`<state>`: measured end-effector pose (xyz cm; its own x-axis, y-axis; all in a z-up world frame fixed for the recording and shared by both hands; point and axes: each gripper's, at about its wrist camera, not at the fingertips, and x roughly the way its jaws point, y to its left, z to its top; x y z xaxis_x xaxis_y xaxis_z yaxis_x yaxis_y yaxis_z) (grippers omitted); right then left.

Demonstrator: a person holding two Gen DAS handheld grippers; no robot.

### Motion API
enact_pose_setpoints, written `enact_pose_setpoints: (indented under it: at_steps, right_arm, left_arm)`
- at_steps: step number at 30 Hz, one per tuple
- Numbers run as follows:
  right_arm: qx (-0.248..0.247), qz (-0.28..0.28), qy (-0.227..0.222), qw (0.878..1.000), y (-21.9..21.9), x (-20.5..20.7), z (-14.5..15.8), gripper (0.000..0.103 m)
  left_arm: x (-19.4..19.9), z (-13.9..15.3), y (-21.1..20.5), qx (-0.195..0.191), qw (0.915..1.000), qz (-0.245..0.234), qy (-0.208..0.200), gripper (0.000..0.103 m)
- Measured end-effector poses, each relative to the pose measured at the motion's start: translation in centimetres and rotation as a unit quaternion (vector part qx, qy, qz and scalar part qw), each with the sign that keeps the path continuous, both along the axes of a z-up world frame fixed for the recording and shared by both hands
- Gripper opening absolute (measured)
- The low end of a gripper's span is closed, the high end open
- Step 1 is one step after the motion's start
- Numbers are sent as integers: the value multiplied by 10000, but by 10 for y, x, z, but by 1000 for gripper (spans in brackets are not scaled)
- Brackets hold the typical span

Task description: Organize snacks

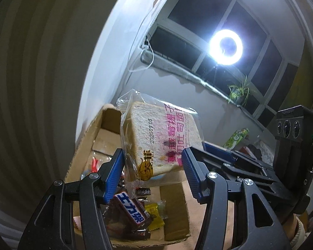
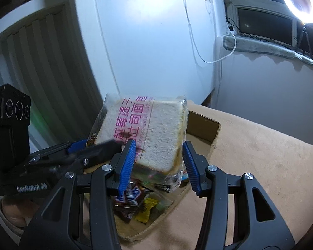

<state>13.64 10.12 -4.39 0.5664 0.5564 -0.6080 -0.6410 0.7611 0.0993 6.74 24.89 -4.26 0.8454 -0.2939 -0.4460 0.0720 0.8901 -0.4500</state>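
A clear bag of sliced toast bread point(image 1: 162, 137) with pink print hangs tilted above an open cardboard box point(image 1: 175, 208). It sits between the blue pads of my left gripper point(image 1: 152, 154), whose jaws stand a little wider than the loaf. In the right wrist view the bread point(image 2: 156, 133) is blurred between the pads of my right gripper point(image 2: 159, 144), also spread slightly off it. Each gripper flanks one end of the bag. Inside the box point(image 2: 202, 129) lie a brown chocolate bar point(image 1: 131, 210) and a yellow packet point(image 1: 154, 214), among several small wrappers.
The box rests on a beige plush surface point(image 2: 260, 156). A white wall panel point(image 2: 156, 41) rises just behind it. A ring light point(image 1: 226, 46) glares by a dark window, with a potted plant point(image 1: 239, 93) on the sill and a green package point(image 1: 236, 137) below.
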Motion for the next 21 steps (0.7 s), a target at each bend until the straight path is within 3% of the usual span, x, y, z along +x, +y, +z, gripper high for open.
enact_pose_setpoints:
  at_steps: [2, 5, 8, 11, 13, 21]
  right_arm:
    - [-217, -260, 31, 9994, -9, -1, -8, 63]
    - [-139, -359, -154, 9991, -29, -14, -6, 63]
    - [-86, -386, -250, 9989, -41, -24, -6, 63]
    - [-19, -363, -297, 9989, -46, -31, -5, 64]
    - [-31, -331, -399, 9986, -46, -37, -2, 74]
    - [-89, -398, -724, 9965, -61, -54, 5, 75]
  left_arm:
    - [2, -10, 3, 233, 9990, 289, 241, 73]
    - [-15, -17, 16, 299, 9952, 852, 378, 73]
    - [-44, -13, 25, 250, 9936, 1088, 185, 81]
    - [-61, -6, 29, 318, 9897, 1396, 43, 81]
    - [-65, -2, 29, 339, 9890, 1440, 28, 81]
    - [-65, 10, 0, 710, 9880, 1372, -6, 81]
